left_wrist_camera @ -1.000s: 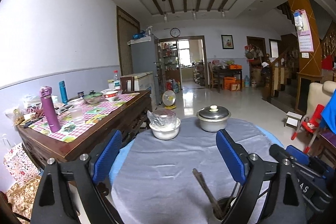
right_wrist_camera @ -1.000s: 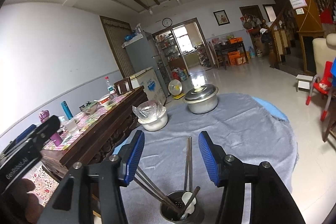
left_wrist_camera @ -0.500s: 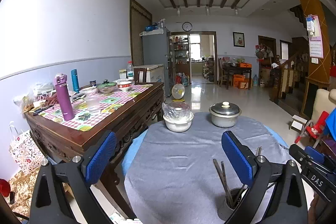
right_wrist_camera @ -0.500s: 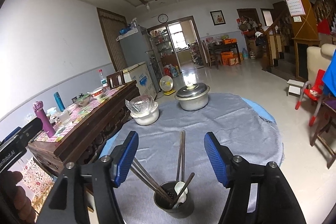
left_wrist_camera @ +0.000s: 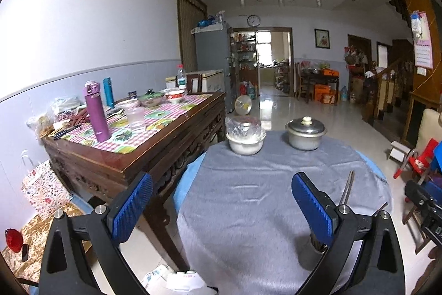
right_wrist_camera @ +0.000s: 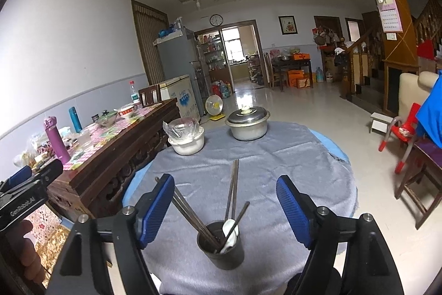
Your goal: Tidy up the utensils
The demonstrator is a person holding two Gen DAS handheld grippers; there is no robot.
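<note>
Standing on the gray tablecloth (right_wrist_camera: 290,156) just ahead of the right gripper (right_wrist_camera: 225,208), a dark metal utensil cup (right_wrist_camera: 221,246) sits between the lines of its two blue-padded fingers (right_wrist_camera: 156,209), slightly nearer the left one. The jaws are spread wide with nothing between the pads and nothing in their grasp. Several chopsticks (right_wrist_camera: 233,184) stick up out of the cup, some leaning forward past the fingertips and others slanting toward the left finger, and a white spoon (right_wrist_camera: 230,235) rests in the cup mouth. Farther ahead of these jaws, a white bowl covered in plastic wrap (right_wrist_camera: 185,138) sits beyond the left finger's line, and a lidded metal pot (right_wrist_camera: 247,123) sits beyond the gap. The left gripper (left_wrist_camera: 222,208) is likewise spread wide and holds nothing, with bare cloth between its pads. The cup (left_wrist_camera: 315,245) shows only partly behind its right finger, chopsticks (left_wrist_camera: 346,188) rising past that finger on the outer side. Off to the left of both grippers stands a wooden sideboard (left_wrist_camera: 154,145) with a purple bottle (left_wrist_camera: 96,112).
</note>
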